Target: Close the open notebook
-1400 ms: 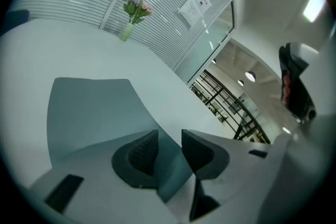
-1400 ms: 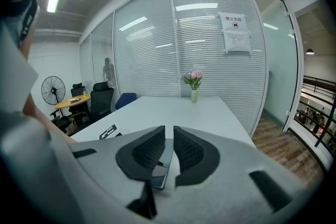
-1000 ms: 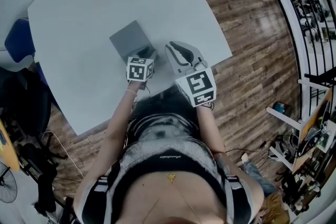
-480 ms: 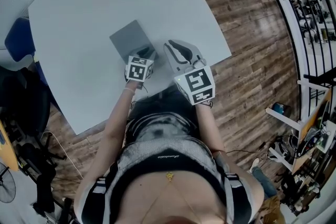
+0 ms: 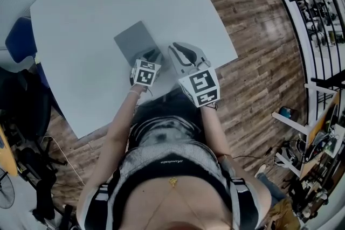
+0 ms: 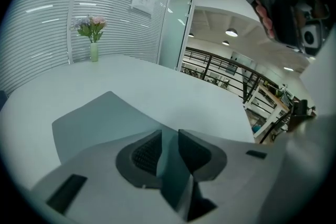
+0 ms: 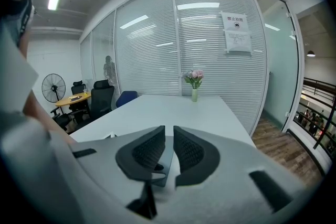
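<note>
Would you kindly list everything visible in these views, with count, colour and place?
curved pale grey table: one, pale grey, centre of the head view
flat grey notebook: one, grey, on the table ahead of the grippers
slim vase of pink flowers: one, pale green, far table edge by the blinds
blue chair: one, blue, left of the table
black office chair: one, black, beyond the table
standing fan: one, black, far left
black metal railing: one, black, right edge
wooden plank floor: brown, around the table
left gripper: grey, at the notebook's near corner; jaws apart, just been closing, nothing seen pinched
right gripper: grey, beside it; jaws narrowly apart, empty
</note>
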`<act>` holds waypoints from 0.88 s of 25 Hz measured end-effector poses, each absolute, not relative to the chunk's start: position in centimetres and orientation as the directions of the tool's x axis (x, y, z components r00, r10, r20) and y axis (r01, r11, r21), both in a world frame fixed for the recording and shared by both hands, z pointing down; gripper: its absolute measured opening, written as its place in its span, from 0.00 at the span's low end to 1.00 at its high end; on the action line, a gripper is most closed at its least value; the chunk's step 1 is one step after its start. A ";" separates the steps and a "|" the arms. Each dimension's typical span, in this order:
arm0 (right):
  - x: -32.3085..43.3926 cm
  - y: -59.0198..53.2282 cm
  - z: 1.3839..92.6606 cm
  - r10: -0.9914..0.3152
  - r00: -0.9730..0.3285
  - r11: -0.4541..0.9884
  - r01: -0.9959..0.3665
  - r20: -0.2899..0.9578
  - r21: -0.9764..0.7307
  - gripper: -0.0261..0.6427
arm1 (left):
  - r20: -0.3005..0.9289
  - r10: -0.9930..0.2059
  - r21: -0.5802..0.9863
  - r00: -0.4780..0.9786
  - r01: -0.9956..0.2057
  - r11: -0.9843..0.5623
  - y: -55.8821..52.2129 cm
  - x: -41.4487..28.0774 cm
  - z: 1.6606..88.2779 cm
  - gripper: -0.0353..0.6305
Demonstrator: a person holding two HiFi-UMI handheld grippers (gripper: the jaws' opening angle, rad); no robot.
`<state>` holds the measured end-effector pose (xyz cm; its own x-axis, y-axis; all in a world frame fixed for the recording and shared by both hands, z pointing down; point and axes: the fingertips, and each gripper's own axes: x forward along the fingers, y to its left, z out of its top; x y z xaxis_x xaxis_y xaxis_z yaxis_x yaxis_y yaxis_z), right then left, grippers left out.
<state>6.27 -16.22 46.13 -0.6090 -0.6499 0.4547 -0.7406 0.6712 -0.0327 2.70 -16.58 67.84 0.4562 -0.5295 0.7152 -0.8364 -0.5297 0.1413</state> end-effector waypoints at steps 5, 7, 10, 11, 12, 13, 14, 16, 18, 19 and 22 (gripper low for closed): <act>5.8 -15.8 46.2 -0.647 -0.607 0.675 -0.737 0.460 -0.023 0.11 | 0.695 -0.536 0.139 0.479 -0.821 -0.554 -16.8 2.7 67.8 0.19; 5.5 -15.6 46.2 -0.644 -0.610 0.679 -0.734 0.462 -0.021 0.11 | 0.702 -0.523 0.122 0.483 -0.805 -0.580 -16.2 2.8 67.7 0.16; 5.3 -15.2 46.2 -0.642 -0.611 0.684 -0.729 0.463 -0.014 0.11 | 0.710 -0.516 0.106 0.480 -0.797 -0.595 -15.5 2.4 67.5 0.16; 5.2 -15.1 46.2 -0.641 -0.611 0.685 -0.728 0.463 -0.013 0.11 | 0.705 -0.524 0.109 0.478 -0.803 -0.586 -15.5 2.1 67.3 0.16; 5.1 -15.0 46.3 -0.641 -0.612 0.686 -0.727 0.463 -0.012 0.11 | 0.696 -0.536 0.117 0.477 -0.812 -0.571 -15.5 1.6 66.8 0.15; 5.0 -15.0 46.2 -0.640 -0.613 0.687 -0.726 0.462 -0.011 0.11 | 0.686 -0.549 0.130 0.478 -0.823 -0.554 -15.5 1.2 66.2 0.14; 4.9 -14.9 46.2 -0.640 -0.614 0.689 -0.725 0.462 -0.010 0.11 | 0.675 -0.559 0.147 0.481 -0.830 -0.537 -15.5 0.9 65.5 0.13; 4.8 -14.8 46.3 -0.637 -0.616 0.693 -0.721 0.464 -0.006 0.11 | 0.654 -0.574 0.183 0.493 -0.839 -0.513 -15.4 0.5 64.2 0.13; 4.5 -14.6 46.6 -0.632 -0.618 0.696 -0.718 0.468 -0.009 0.11 | 0.639 -0.590 0.203 0.493 -0.848 -0.489 -15.1 -0.1 63.4 0.12; 4.4 -14.5 46.7 -0.627 -0.621 0.698 -0.716 0.470 -0.013 0.11 | 0.632 -0.601 0.210 0.490 -0.854 -0.476 -15.0 -0.4 63.0 0.12; 3.9 -14.3 47.1 -0.616 -0.629 0.704 -0.709 0.475 -0.026 0.11 | 0.607 -0.635 0.238 0.478 -0.871 -0.429 -14.8 -1.3 62.1 0.10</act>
